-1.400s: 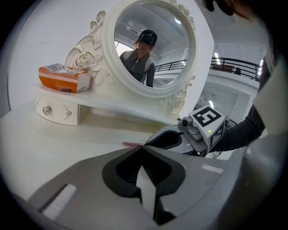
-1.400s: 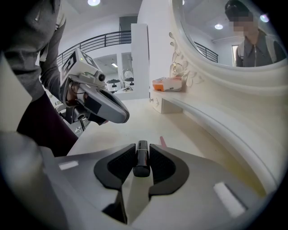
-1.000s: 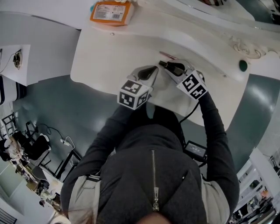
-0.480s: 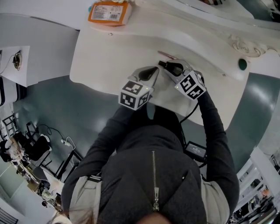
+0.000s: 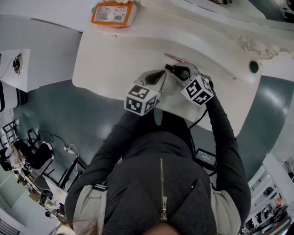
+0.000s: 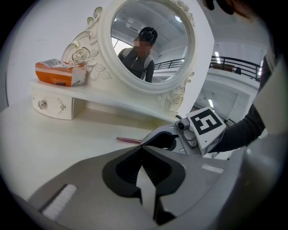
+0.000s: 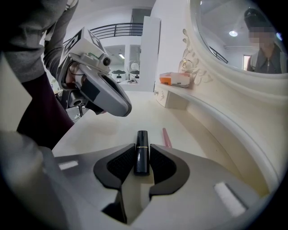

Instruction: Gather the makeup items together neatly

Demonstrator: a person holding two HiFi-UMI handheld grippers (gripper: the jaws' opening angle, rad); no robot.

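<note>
1. Your right tool [image 7: 142, 147] pinches a black lipstick [image 7: 142, 157]. Both pads are against its sides, and its far end pokes out past the tips.
2. The lipstick has a thin gold band near that far end and lies along the line of the jaws.
3. You cannot tell from these views whether the lipstick touches the worktop [image 5: 110, 59] or sits just above it.
4. Your left tool [image 6: 144, 150] is pressed together, its tips meeting with nothing between them.
5. In the head view the two tools sit side by side over the near middle of the worktop, close together, with the left one [image 5: 158, 75] just left of the right one [image 5: 177, 69].
6. A pink pencil [image 7: 166, 137] lies flat on the worktop just beyond the lipstick and slightly to its right, towards the mirror [image 6: 148, 40].
7. The pencil is apart from both tools.
8. An orange packet [image 5: 114, 13] rests on the raised shelf at the back left, above a small drawer unit [image 6: 51, 106] with two knobs, well apart from the lipstick and pencil.
</note>
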